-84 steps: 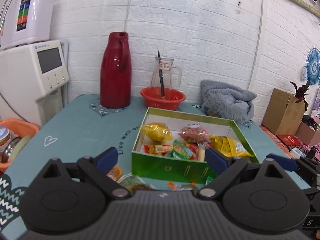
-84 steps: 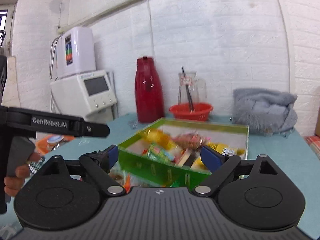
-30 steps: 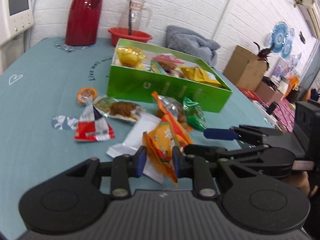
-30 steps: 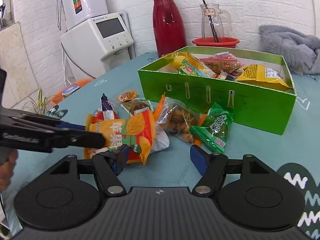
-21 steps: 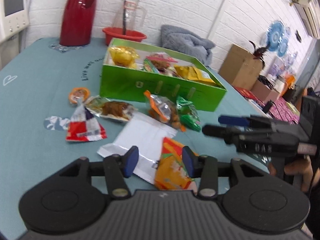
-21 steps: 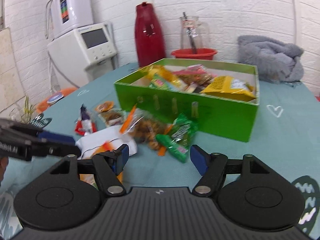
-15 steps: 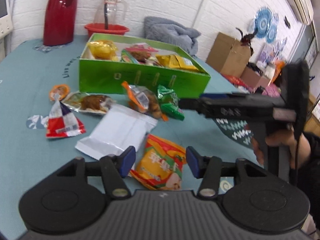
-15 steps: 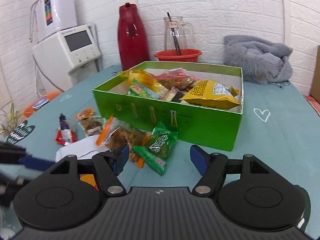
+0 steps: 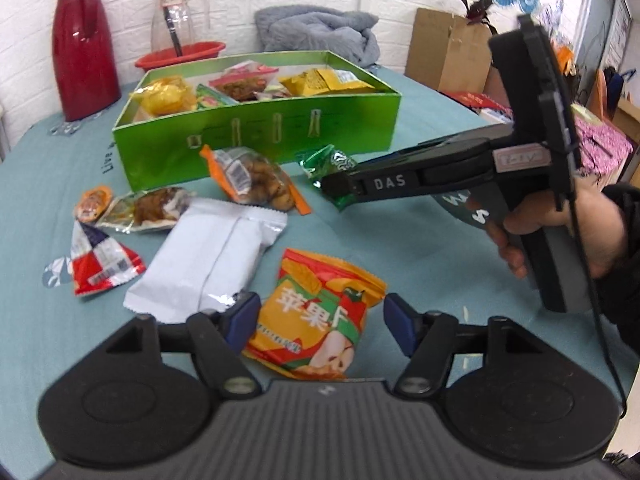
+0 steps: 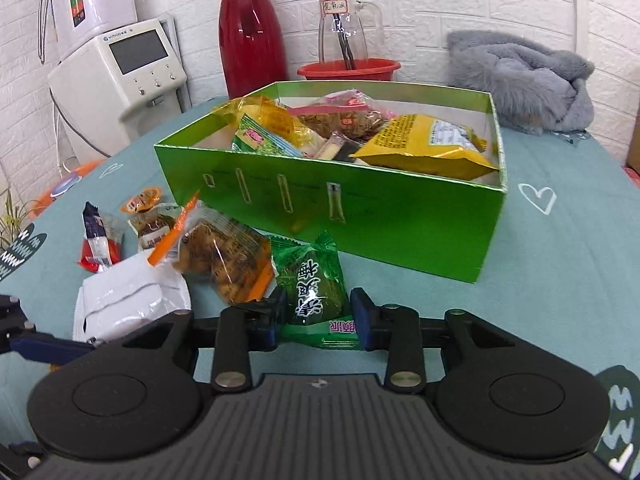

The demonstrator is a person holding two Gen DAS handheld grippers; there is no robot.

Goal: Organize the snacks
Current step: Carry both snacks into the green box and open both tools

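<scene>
Left gripper (image 9: 320, 322) jaws opening, orange apple-chip packet (image 9: 316, 316) lying loose between them on teal tablecloth (image 9: 420, 240), pads clear of it; right gripper (image 10: 318, 320) jaws closing around green snack packet (image 10: 314, 288), pads at its edges, contact unclear; packet lies just before green box (image 10: 360, 216), which holds other snacks; white packet (image 9: 212, 256) left of orange one

Green packet (image 10: 316, 296) bottom edge hidden.
</scene>
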